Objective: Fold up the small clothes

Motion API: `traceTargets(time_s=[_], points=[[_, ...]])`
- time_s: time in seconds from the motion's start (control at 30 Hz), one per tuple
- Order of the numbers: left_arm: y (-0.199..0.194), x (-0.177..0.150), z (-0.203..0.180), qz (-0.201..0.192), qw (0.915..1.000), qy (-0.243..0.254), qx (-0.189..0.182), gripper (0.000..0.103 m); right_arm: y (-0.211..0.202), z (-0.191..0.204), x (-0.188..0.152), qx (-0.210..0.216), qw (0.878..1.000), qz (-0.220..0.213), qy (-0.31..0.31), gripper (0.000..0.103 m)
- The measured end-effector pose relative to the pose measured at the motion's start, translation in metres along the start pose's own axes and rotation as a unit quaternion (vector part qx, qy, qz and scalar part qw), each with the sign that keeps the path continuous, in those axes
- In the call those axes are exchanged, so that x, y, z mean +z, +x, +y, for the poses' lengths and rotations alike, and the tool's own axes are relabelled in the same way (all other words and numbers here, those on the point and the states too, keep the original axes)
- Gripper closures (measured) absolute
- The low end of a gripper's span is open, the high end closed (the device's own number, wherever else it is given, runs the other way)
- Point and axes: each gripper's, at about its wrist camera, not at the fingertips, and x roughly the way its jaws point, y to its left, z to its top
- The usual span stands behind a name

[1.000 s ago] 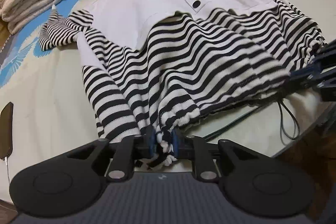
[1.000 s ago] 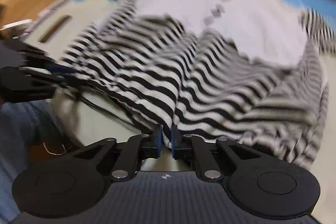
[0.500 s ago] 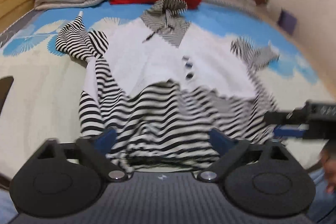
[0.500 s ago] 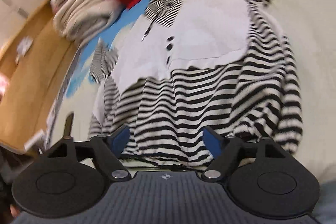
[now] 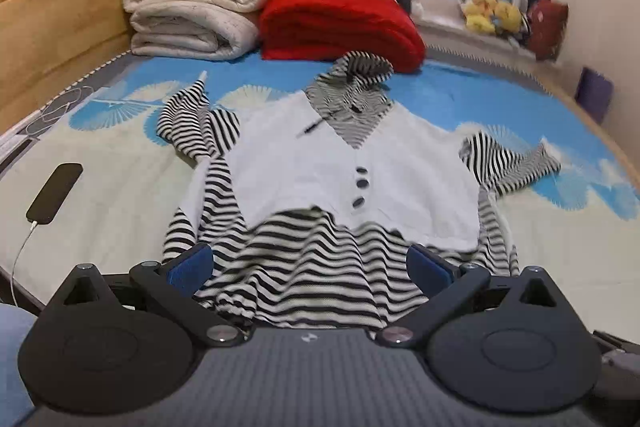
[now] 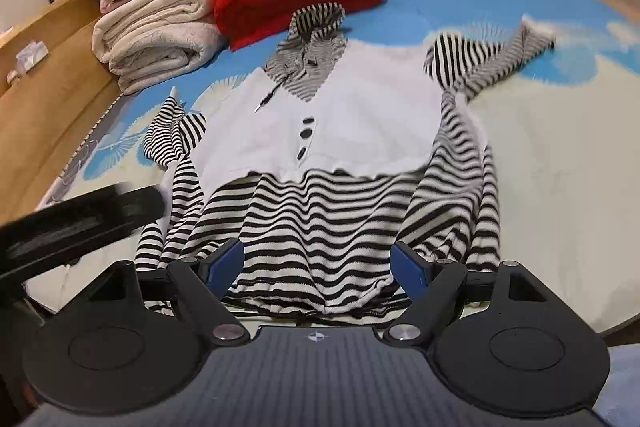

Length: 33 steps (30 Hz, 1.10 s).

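Striped black-and-white knit with a white bib panel: small hooded top (image 5: 352, 179) spread face up across the middle of both views on a blue-and-cream bedspread (image 5: 100, 211), hood toward the upper centre, sleeves thrown out to left and right, hem bunched at the lower centre just above the tool bodies. Laid flat and roughly squared like this, most likely so that the sleeves and sides can be turned in next; no fold made yet, to judge from the lie of the cloth. Left gripper (image 5: 310, 265) spread wide, blue pads apart at lower left and lower right of its view, nothing pinched between them, cloth only seen through the gap. Right gripper (image 6: 318, 265) likewise released, pads parted, hem below and beyond them, not clamped. Both tools pitched downward over the near edge of the bed, looking along the garment toward the hood, held clear above the hem rather than resting on it. Dark blurred bar at left of the right wrist view, probably the other tool. Behind the hood, upper centre, a folded red blanket (image 5: 340, 23) beside stacked cream blankets (image 5: 192, 15), well clear of the working area; a dark phone (image 5: 55, 193) on a cable at the left edge, apart from the sleeve.
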Motion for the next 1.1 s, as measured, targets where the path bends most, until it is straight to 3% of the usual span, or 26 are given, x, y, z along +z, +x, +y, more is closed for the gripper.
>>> traceTargets(time_s=[0.27, 0.57, 0.93, 1.1], points=[[0.005, -0.004, 0.004, 0.004, 0.9999, 0.009, 0.005, 0.000, -0.004, 0.008, -0.006, 0.012, 1.000, -0.001, -0.020, 0.021], [0.047, 0.038, 0.051, 0.000, 0.9979, -0.015, 0.062, 0.000, 0.017, -0.005, 0.009, -0.014, 1.000, 0.005, -0.019, 0.021], [0.184, 0.138, 0.127, -0.013, 0.9874, -0.040, 0.152, 0.000, 0.099, -0.039, 0.056, -0.076, 0.997, 0.022, -0.004, 0.021], [0.268, 0.202, 0.180, -0.027, 0.9841, -0.067, 0.162, 0.000, 0.136, -0.070, 0.096, -0.131, 0.991, -0.024, 0.031, 0.021]])
